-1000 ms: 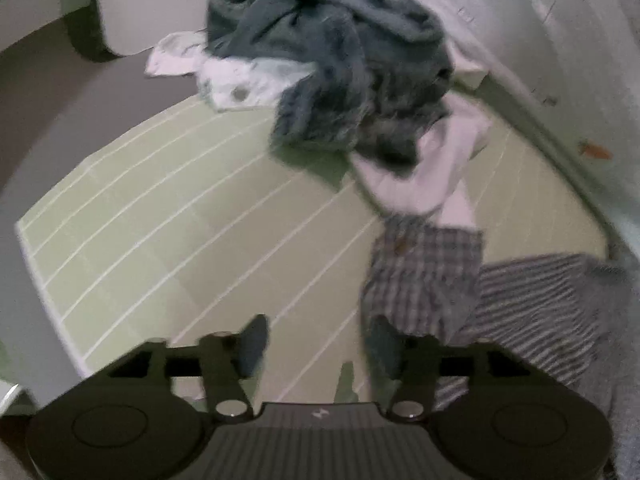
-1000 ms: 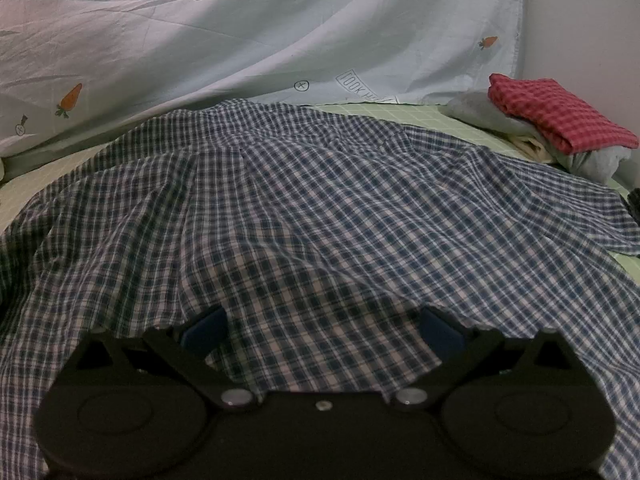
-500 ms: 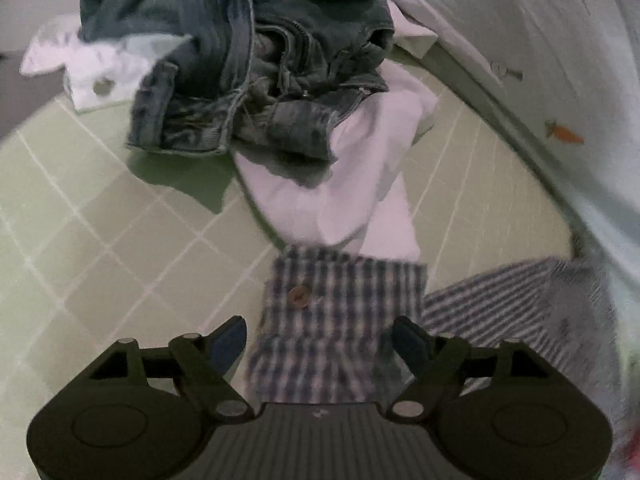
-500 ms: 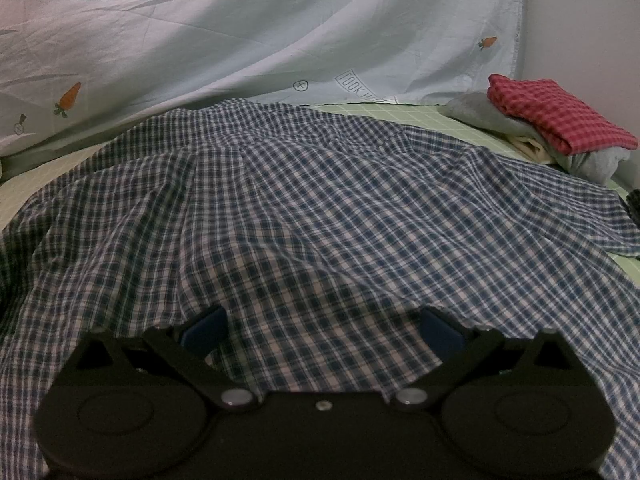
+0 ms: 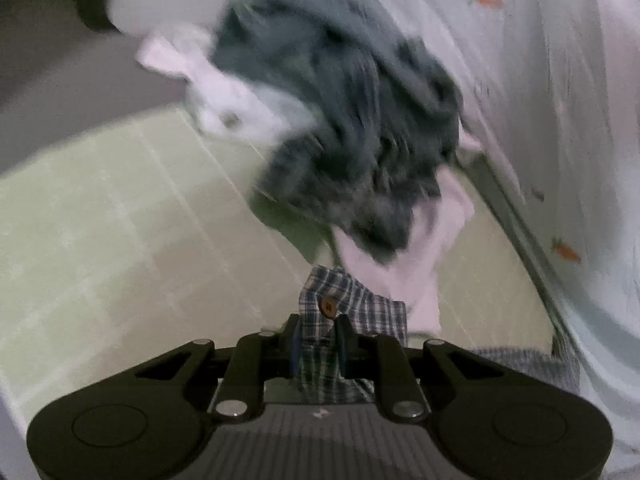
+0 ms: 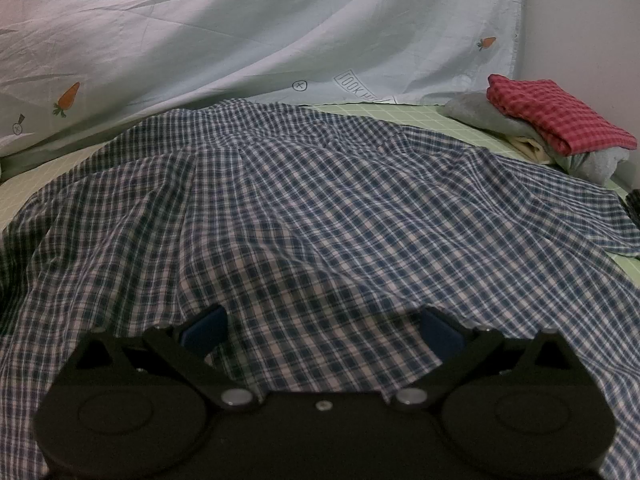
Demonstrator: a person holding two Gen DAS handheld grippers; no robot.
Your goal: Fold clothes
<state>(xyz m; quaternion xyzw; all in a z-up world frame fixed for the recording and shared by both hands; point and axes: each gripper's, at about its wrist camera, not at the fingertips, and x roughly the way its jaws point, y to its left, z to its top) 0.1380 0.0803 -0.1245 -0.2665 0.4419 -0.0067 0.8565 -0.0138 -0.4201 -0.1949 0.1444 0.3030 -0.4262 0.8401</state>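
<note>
Left tool (image 5: 317,342) pinches the plaid cuff (image 5: 352,312) between its 2 fingers; jeans pile (image 5: 344,120) lies ahead. Right tool (image 6: 322,330) is spread, fingers apart over the plaid shirt (image 6: 320,208), folded stack (image 6: 560,128) ahead-right.

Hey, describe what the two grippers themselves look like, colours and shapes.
Both are matte black. The left gripper has two round discs at its base, angled linkage arms with silver pivot screws, a ribbed grey centre panel with a small logo, and dark blue pads. The right gripper matches, with brighter blue pads. No cables or sleeves show.
</note>
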